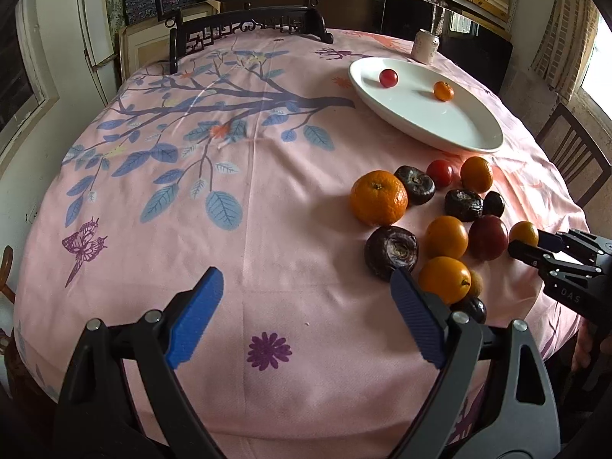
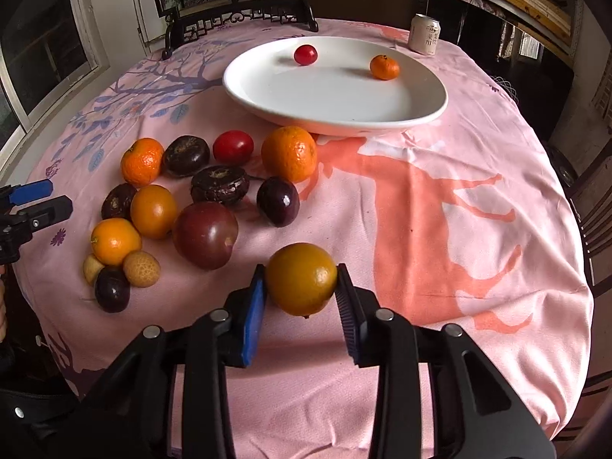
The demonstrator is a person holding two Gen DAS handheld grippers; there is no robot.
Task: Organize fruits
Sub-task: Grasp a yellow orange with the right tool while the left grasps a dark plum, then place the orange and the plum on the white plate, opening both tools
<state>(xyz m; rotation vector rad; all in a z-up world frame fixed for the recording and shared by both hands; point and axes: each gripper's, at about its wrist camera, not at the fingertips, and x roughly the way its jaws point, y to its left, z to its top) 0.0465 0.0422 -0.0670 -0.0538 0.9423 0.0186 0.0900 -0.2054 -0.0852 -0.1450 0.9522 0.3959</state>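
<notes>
A white oval plate (image 2: pixel 344 111) (image 1: pixel 440 130) holds a red cherry tomato (image 2: pixel 305 54) and a small mandarin (image 2: pixel 384 67). Several oranges, dark water chestnuts, dark plums and red tomatoes lie in a cluster (image 2: pixel 183 206) (image 1: pixel 432 214) on the pink tablecloth in front of the plate. My right gripper (image 2: pixel 301 290) is shut on a yellow-orange fruit (image 2: pixel 301 279) (image 1: pixel 524 232) at the cluster's near right edge. My left gripper (image 1: pixel 306 298) is open and empty, low over the cloth to the left of the cluster, its right finger (image 1: pixel 417 317) beside an orange (image 1: pixel 443 279).
A drink can (image 2: pixel 424 34) stands behind the plate. A dark carved stand with a round picture (image 1: pixel 244 7) sits at the table's far edge. A wooden chair (image 1: pixel 573 153) stands at the right. Two small tan longans (image 2: pixel 141 269) lie at the cluster's near left.
</notes>
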